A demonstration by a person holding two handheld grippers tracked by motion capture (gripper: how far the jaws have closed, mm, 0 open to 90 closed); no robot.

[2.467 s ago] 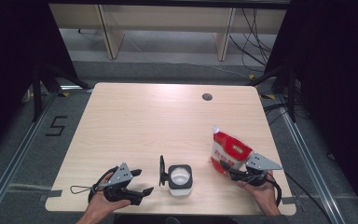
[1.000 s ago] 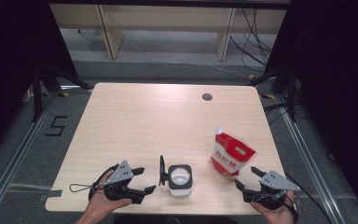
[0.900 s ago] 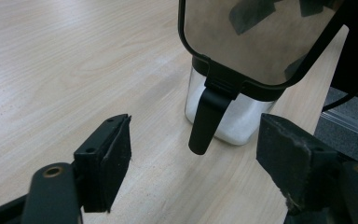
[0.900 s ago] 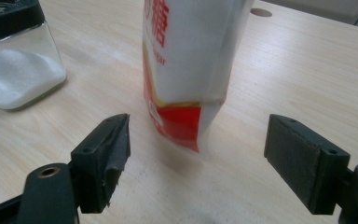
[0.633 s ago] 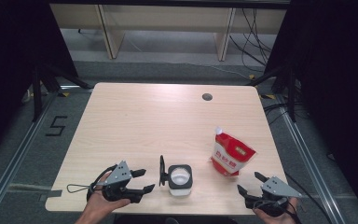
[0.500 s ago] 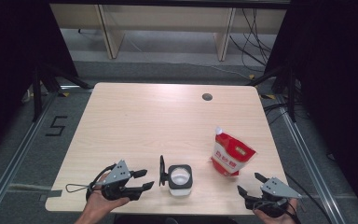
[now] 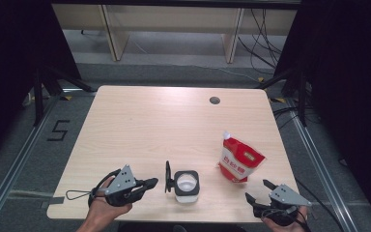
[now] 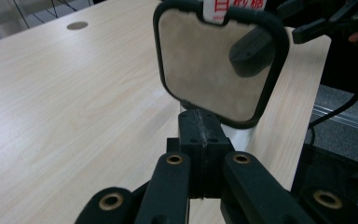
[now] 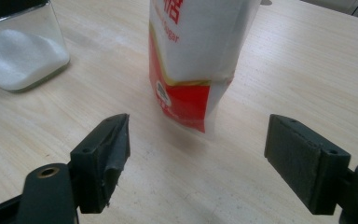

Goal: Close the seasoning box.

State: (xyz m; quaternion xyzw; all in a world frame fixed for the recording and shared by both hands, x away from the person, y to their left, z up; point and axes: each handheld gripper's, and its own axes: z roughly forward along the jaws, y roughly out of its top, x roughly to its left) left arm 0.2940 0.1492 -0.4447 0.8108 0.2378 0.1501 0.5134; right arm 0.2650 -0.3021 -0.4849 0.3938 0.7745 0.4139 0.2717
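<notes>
A square glass jar [image 7: 186, 184] with white sugar in it stands near the table's front edge, its black-rimmed hinged lid [image 7: 167, 176] standing upright on its left side. My left gripper [image 7: 152, 182] lies just left of that lid. Its jaws have just been closing and now meet, shut with nothing between them. In the left gripper view the lid [image 8: 214, 70] rises right behind the joined left gripper [image 8: 200, 135]. A red and white sugar bag [image 7: 239, 157] stands to the right. My right gripper [image 7: 257, 191] is open, a short way in front of the bag [image 9: 196, 56], touching nothing.
The light wooden table [image 7: 140, 125] has a round cable hole [image 7: 215, 100] at its back right. The jar [image 9: 18, 51] shows at the upper left of the right gripper view. Dark floor, rails and cables surround the table.
The right gripper has let go of the sugar bag and drawn back toward the front edge. The left gripper's jaws have gone from open to shut beside the lid.
</notes>
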